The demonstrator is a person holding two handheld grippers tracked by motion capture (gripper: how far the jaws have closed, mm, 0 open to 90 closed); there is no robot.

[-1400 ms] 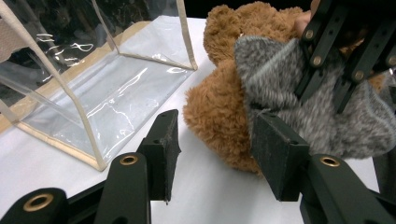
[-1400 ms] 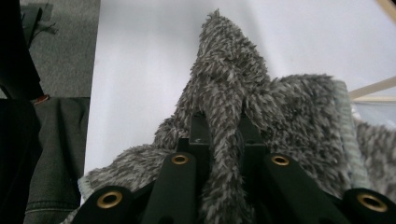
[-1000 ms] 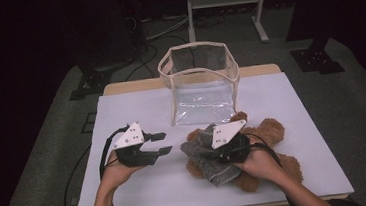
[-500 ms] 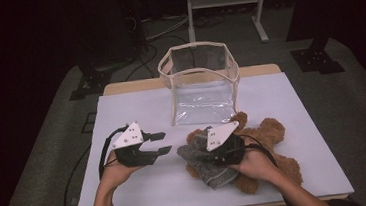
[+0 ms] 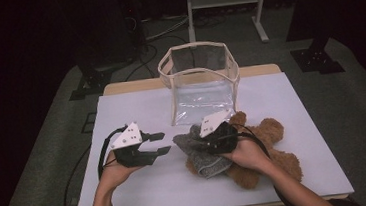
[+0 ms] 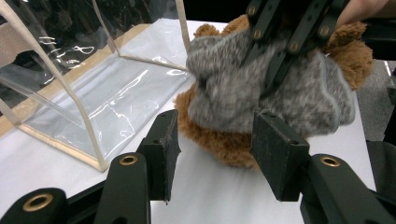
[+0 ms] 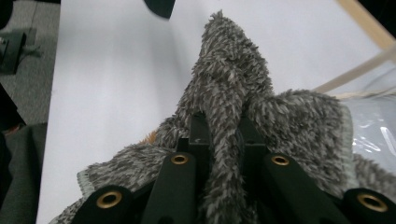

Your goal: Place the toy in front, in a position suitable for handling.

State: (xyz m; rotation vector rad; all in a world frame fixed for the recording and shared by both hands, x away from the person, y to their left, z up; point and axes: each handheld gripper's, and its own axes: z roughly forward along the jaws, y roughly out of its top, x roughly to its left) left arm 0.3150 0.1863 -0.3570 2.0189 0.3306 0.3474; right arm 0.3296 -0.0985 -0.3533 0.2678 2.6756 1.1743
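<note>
Fingers of right gripper [image 5: 200,142] clamped on a fold of grey fuzzy cloth [image 5: 200,154], draped over brown teddy bear [image 5: 270,150] at right near side of white worktop [image 5: 136,107]. Left gripper [image 5: 157,143] just left of cloth, fingers apart, holding nothing. Clear open-top bag [image 5: 200,79] upright farther back, centre.

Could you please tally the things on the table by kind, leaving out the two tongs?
Clear plastic bag with beige trim: 1
Brown teddy bear: 1
Grey fuzzy cloth, pinched in the right tongs: 1
Total: 3
</note>
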